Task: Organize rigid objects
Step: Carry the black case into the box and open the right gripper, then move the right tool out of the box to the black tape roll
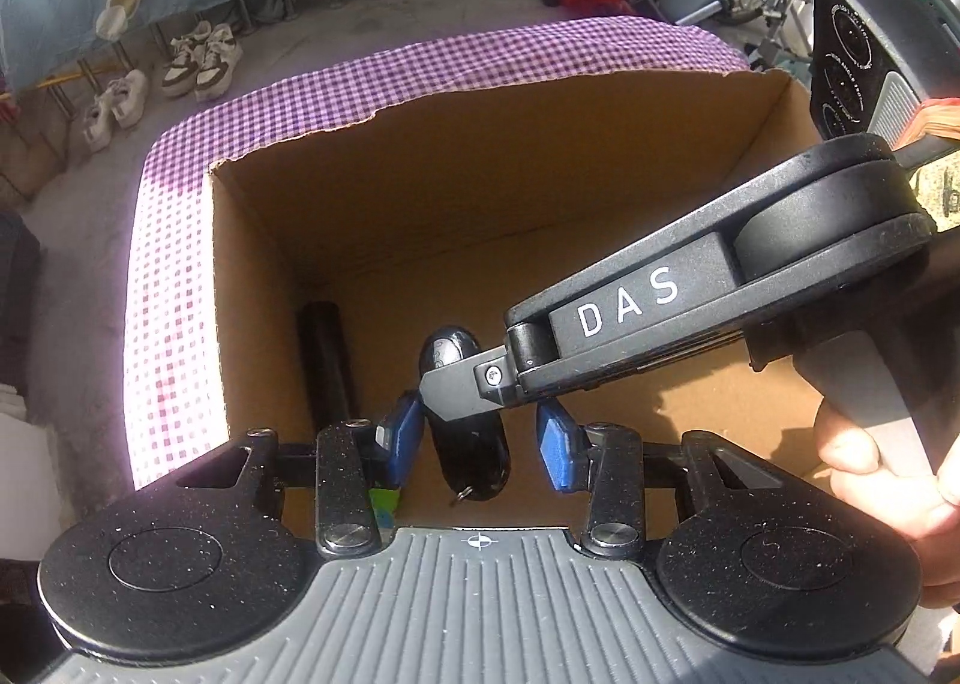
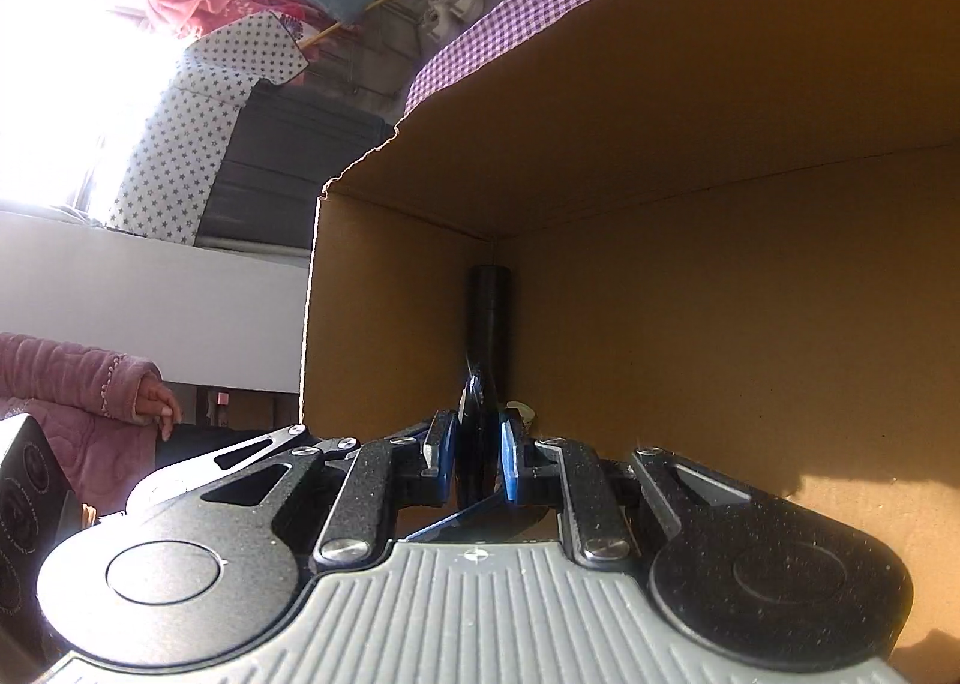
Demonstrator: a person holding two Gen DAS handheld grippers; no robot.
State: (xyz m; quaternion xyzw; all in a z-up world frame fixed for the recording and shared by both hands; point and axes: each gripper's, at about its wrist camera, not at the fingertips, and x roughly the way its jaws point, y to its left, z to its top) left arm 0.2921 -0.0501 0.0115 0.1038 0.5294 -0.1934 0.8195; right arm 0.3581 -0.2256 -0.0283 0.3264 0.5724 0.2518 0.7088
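right claw (image 2: 477,465) pinches a black key fob (image 1: 465,426) by its flat sides, low inside the cardboard box (image 1: 420,192). left claw (image 1: 477,435) spread, fob between, untouched. fob looks light, stiff, slick; flat faces seem safest.

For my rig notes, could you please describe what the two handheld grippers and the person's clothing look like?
Both grippers share one build: a ribbed grey body, two round speckled black discs, black linkage arms with silver bolts, and blue pads on the jaws. The left gripper shows a green patch by one pad. The right gripper, seen from the side in the left view, carries white "DAS" lettering and a grey handle. A pink quilted sleeve is visible.
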